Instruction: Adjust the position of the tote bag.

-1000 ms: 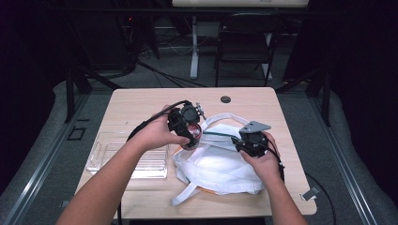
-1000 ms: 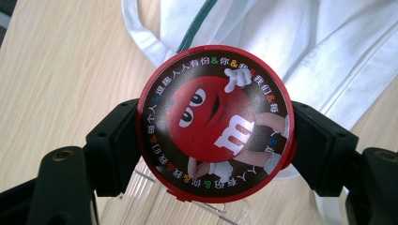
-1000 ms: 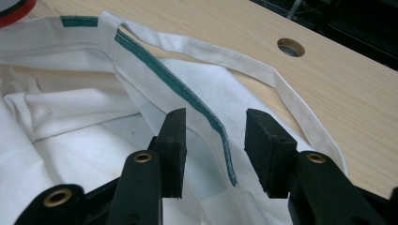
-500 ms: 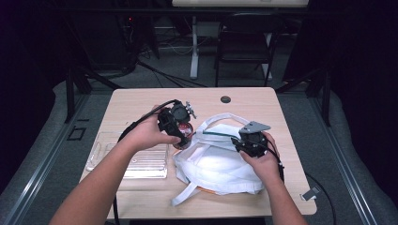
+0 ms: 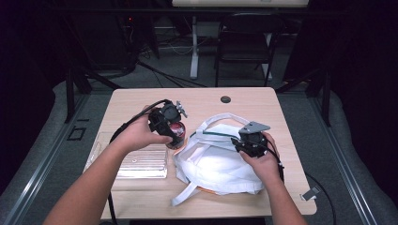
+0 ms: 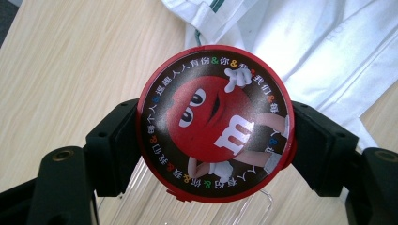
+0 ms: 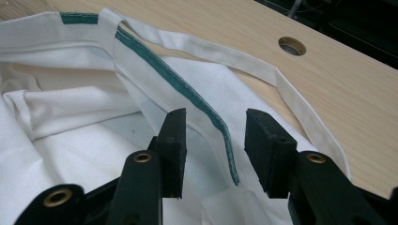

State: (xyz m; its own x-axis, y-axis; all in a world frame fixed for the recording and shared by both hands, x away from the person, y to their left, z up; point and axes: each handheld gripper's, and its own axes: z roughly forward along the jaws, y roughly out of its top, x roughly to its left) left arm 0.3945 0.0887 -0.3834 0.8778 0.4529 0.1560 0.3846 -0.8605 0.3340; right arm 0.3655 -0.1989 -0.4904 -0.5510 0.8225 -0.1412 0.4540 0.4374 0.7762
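One wooden table (image 5: 141,101) holds one white cloth bag (image 5: 213,164) with a green-trimmed rim, one round red candy tin (image 6: 216,124), and one clear plastic tray (image 5: 141,161). Two handheld grippers are present, left gripper (image 5: 171,126) and right gripper (image 5: 248,140).

High view: above person's side, looking forward-down over whole table (image 5: 141,101). Gripper views: close, along own jaws. All share white cloth bag (image 5: 220,164) (image 6: 305,42) (image 7: 84,117).
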